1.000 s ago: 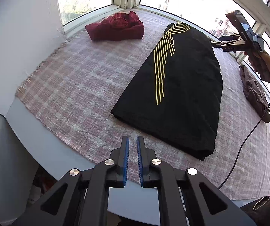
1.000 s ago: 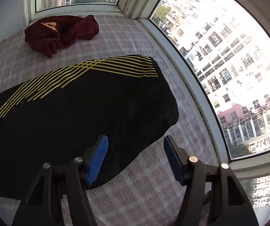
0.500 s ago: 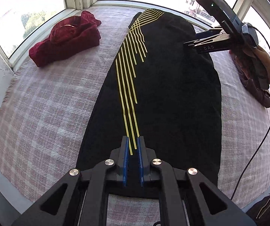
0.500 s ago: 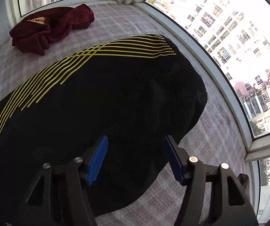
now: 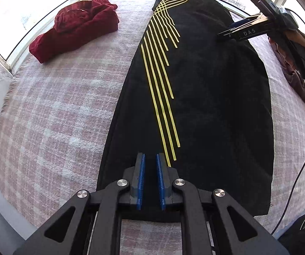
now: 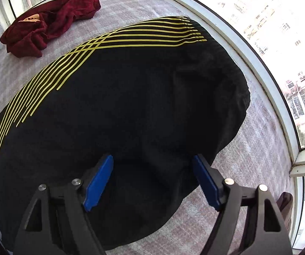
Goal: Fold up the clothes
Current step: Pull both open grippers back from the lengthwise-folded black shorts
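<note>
A black garment with yellow stripes [image 5: 205, 97] lies flat and folded lengthwise on the pink plaid cloth [image 5: 56, 110]. It also fills the right wrist view [image 6: 131, 106]. My left gripper [image 5: 150, 165] hovers over the garment's near end, its blue pads a narrow gap apart with nothing between them. My right gripper [image 6: 152, 170] is wide open above the garment's right side, and it shows in the left wrist view [image 5: 222, 35] over the far right part.
A crumpled dark red garment [image 5: 75, 29] lies at the far left corner by the window, also in the right wrist view [image 6: 48, 23]. A brownish garment [image 5: 297, 80] lies at the right edge. A window frame [image 6: 258, 63] borders the surface. A cable [image 5: 297, 180] trails at the right.
Both grippers have moved in over the black garment. The left gripper came from the table's front edge to above the garment's near end. The right stayed open.
</note>
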`<state>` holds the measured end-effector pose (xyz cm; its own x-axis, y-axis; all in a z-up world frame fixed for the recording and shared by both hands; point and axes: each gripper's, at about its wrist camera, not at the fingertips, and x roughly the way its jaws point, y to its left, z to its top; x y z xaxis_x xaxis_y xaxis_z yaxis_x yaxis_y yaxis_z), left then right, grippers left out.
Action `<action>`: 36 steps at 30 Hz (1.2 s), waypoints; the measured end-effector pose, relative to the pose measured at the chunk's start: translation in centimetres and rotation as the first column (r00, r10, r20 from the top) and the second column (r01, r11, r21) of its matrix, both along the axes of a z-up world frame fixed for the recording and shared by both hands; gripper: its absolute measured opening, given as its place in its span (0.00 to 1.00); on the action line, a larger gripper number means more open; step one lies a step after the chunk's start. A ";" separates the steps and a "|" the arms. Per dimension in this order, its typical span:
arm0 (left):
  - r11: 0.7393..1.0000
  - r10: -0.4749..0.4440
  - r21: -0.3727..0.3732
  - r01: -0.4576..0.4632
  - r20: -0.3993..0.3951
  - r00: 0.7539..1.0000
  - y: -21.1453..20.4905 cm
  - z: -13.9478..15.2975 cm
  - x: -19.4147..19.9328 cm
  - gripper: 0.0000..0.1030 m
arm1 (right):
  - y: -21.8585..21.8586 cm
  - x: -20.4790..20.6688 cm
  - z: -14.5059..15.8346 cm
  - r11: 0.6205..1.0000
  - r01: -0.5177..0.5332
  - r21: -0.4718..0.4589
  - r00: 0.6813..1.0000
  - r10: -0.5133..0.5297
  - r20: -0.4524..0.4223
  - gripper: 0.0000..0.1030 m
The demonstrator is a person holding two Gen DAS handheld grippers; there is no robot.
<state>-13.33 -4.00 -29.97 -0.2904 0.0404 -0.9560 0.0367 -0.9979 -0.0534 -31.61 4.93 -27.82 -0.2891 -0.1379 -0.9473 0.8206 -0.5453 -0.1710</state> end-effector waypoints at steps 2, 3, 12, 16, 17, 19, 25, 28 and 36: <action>1.000 -0.003 -0.004 0.003 0.003 1.000 -0.2 0.0 0.3 0.12 | 0.2 -0.4 -0.1 1.000 0.017 -0.005 1.000 -0.017 0.020 0.80; 1.000 -0.001 -0.004 0.001 0.005 1.000 -0.3 0.0 0.4 0.12 | 0.3 -0.5 -0.1 1.000 0.021 -0.006 0.999 -0.021 0.029 0.80; 0.999 0.052 0.009 -0.052 -0.010 0.999 -1.9 1.2 1.1 0.11 | 3.1 -0.4 3.1 0.981 0.123 -0.153 0.987 -0.106 0.120 0.81; 0.999 0.040 0.038 -0.038 -0.067 0.997 -1.5 2.9 0.6 0.16 | 2.0 -0.4 4.9 0.968 0.110 -0.226 0.985 -0.076 0.154 0.82; 0.999 0.031 0.044 -0.028 -0.072 0.997 -1.1 2.9 0.4 0.17 | 0.4 -0.9 5.0 0.976 0.084 -0.203 0.991 -0.061 0.118 0.82; 0.999 0.011 0.054 -0.007 -0.074 0.997 -0.4 2.8 -0.1 0.18 | -1.7 -1.1 4.9 0.984 0.048 -0.171 0.997 -0.038 0.062 0.82; 0.997 -0.021 0.069 0.025 -0.049 0.999 1.0 1.2 -0.6 0.17 | -4.9 -4.1 4.6 0.986 0.045 -0.158 0.998 -0.038 0.050 0.82; 0.997 -0.029 0.070 0.031 -0.031 0.999 1.4 0.6 -0.4 0.17 | -8.4 -5.5 2.7 0.991 0.047 -0.122 0.998 -0.042 0.045 0.82; 0.995 -0.037 0.096 0.040 -0.033 0.999 0.8 0.1 -1.8 0.17 | -10.1 -8.9 0.3 0.987 0.115 -0.110 0.989 -0.103 0.108 0.92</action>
<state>-15.11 -3.20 -29.87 -0.3168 0.1444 -0.9374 -0.0049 -0.9886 -0.1506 -40.55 -5.14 -27.52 -0.2116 -0.2208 -0.9521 0.7652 -0.6435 -0.0208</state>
